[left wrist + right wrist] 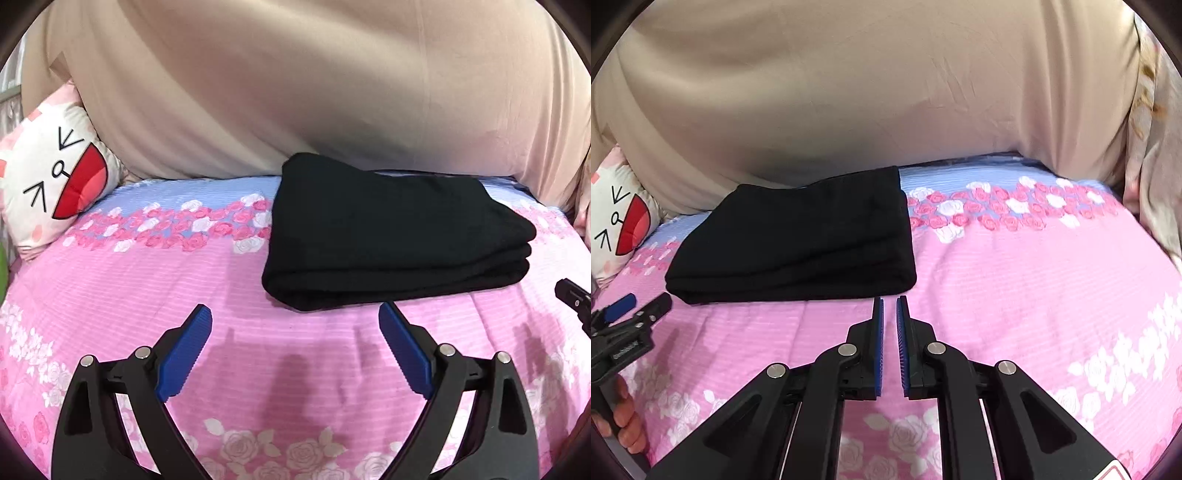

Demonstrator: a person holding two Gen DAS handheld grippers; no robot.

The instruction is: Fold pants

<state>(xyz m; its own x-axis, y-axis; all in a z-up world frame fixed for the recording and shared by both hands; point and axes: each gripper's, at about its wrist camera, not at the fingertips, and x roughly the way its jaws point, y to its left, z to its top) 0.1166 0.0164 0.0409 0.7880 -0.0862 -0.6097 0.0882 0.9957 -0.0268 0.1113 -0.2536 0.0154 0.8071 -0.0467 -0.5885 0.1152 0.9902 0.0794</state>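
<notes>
The black pants (391, 236) lie folded in a thick stack on the pink rose-print bedspread (147, 280). They also show in the right wrist view (798, 243), left of centre. My left gripper (295, 317) is open and empty, just short of the stack's near edge. My right gripper (890, 301) has its blue pads almost together with a narrow gap and nothing between them, just in front of the stack's right corner. The left gripper also shows at the left edge of the right wrist view (639, 306), held by a hand.
A beige cushion or backrest (295, 92) rises behind the bed. A white pillow with a cartoon face (55, 177) sits at the back left. The bedspread (1034, 295) stretches out to the right of the pants.
</notes>
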